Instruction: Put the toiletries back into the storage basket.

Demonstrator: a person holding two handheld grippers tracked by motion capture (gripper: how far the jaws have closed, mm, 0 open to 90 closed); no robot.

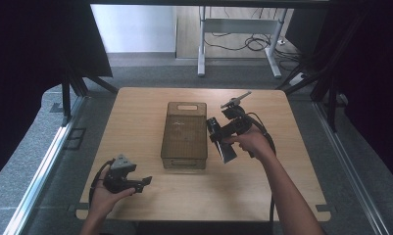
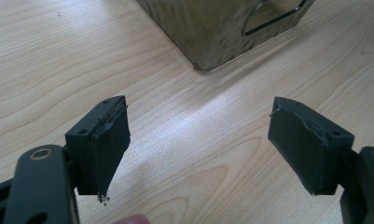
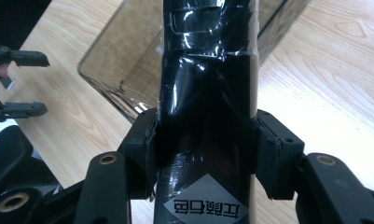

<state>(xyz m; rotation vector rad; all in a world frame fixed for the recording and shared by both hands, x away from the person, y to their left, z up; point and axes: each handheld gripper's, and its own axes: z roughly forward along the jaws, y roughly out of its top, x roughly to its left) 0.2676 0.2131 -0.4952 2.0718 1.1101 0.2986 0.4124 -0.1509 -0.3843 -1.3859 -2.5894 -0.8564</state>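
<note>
R hand-held gripper (image 3: 201,154) clamping black pkg (image 3: 205,93), beside smoky bin (image 1: 184,134)

The high view looks forward and down from above the person's side, taking in the whole table (image 1: 135,196) from some way off. The left gripper view sits low and close over the wood, facing the near corner of the smoky bin (image 2: 222,32). The right gripper view looks along its jaws, very near a black package (image 3: 205,116), toward the same bin (image 3: 124,60). All three share the bin (image 1: 184,134) and the tabletop.
</note>
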